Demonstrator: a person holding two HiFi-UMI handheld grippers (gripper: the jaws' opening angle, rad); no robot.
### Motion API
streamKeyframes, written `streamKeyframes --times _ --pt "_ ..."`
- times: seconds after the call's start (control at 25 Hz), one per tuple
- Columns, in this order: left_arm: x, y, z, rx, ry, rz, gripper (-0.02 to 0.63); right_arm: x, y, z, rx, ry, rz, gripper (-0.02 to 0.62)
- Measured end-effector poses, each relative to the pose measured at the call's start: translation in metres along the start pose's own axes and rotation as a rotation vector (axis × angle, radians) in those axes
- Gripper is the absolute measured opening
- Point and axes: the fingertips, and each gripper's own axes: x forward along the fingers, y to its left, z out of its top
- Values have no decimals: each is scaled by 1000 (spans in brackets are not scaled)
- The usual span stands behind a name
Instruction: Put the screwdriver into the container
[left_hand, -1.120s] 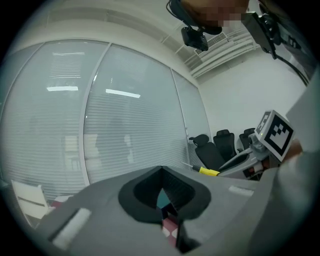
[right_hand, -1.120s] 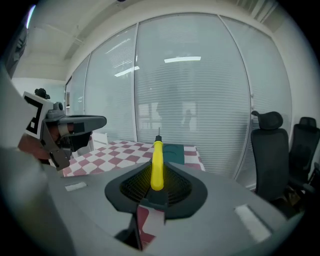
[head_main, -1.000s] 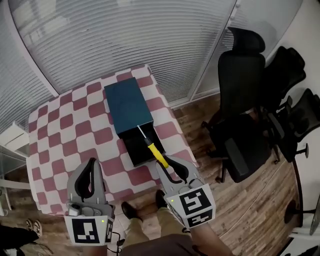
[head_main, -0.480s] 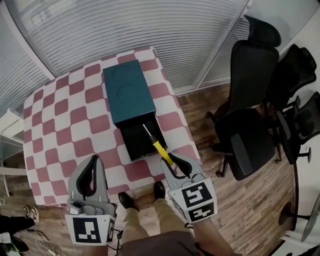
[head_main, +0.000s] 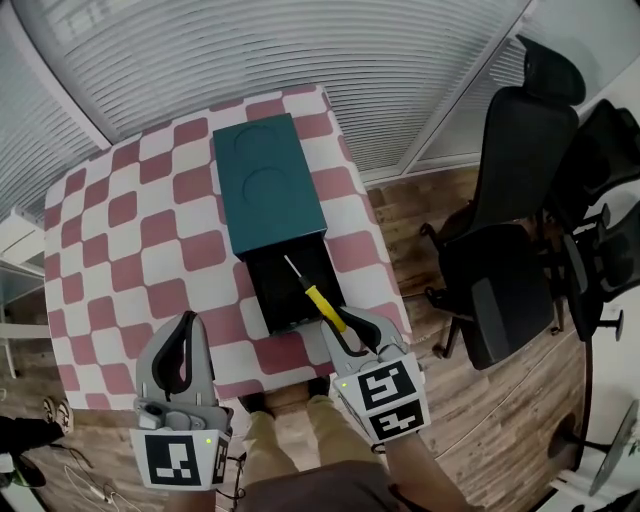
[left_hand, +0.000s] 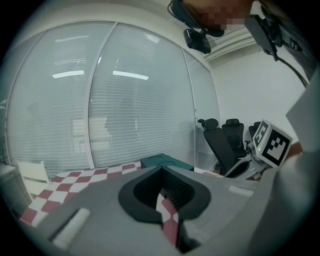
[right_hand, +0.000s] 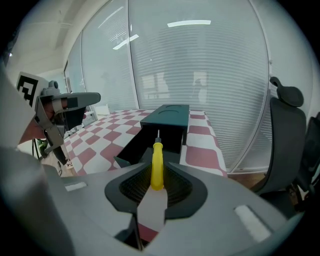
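A dark teal container (head_main: 268, 180) lies on the red-and-white checked table (head_main: 150, 230), with its black drawer (head_main: 290, 292) pulled out toward me. My right gripper (head_main: 350, 322) is shut on the yellow handle of the screwdriver (head_main: 322, 306). The metal shaft points forward and down over the open drawer. In the right gripper view the screwdriver (right_hand: 157, 152) sits between the pads of the right gripper (right_hand: 157, 170), aimed at the drawer (right_hand: 150, 142) in front of the container (right_hand: 167, 116). My left gripper (head_main: 185, 322) hangs shut and empty above the table's near edge. In its own view the left gripper (left_hand: 161, 170) holds nothing.
Black office chairs (head_main: 520, 200) stand on the wooden floor (head_main: 480, 420) to the right of the table. A glass wall with blinds (head_main: 300, 50) runs behind the table. The person's legs and shoes (head_main: 280, 420) show below the near table edge.
Both grippers have sunk lower toward the table. The screwdriver has tipped further down over the open drawer, still held by the right gripper. The left gripper stays shut and empty.
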Motion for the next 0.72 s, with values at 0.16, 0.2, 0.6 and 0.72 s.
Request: streamKeyframes --times 0.16,0.2,0.6,0.72 --pt "9 9 -2 -9 7 14 0 12 -4 10 -8 8 11 100" --pt "11 11 -2 -12 9 17 1 15 -4 13 -10 12 14 100" --pt "17 25 -6 -26 20 45 0 36 -2 14 -40 54 35 104" --pt "14 25 -5 -27 17 45 1 36 0 17 -42 39 36 110"
